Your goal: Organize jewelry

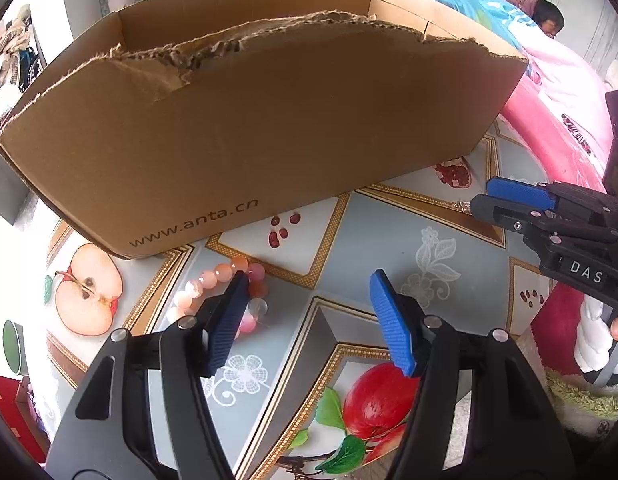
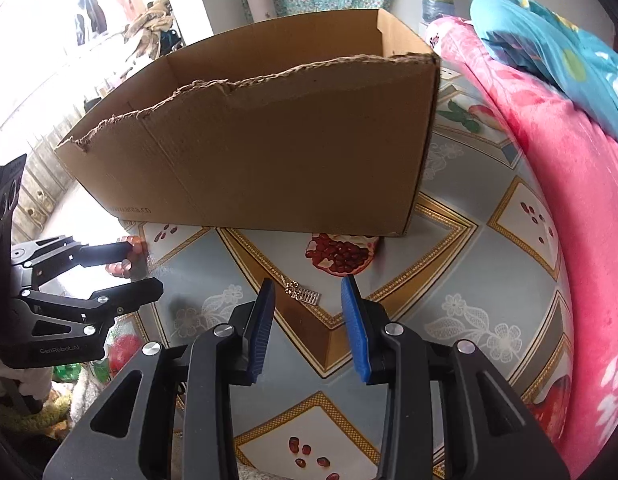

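A bracelet of pink and orange beads (image 1: 213,280) lies on the tablecloth in front of the cardboard box (image 1: 249,140). My left gripper (image 1: 309,280) is open; its left finger (image 1: 229,312) stands over the bracelet and hides part of it, and no bead is pinched. A small gold pendant with a chain (image 2: 303,294) lies on the cloth just ahead of my right gripper (image 2: 307,284), which is open with its pads clear of the pendant. From the right wrist view the left gripper (image 2: 139,268) shows at the left with beads (image 2: 121,268) at its tips.
The open-topped box (image 2: 269,152) with a torn front rim stands at the back of the fruit-patterned tablecloth (image 2: 449,320). A pink blanket (image 2: 569,240) borders the table's right side. A person (image 1: 549,20) lies in the far background.
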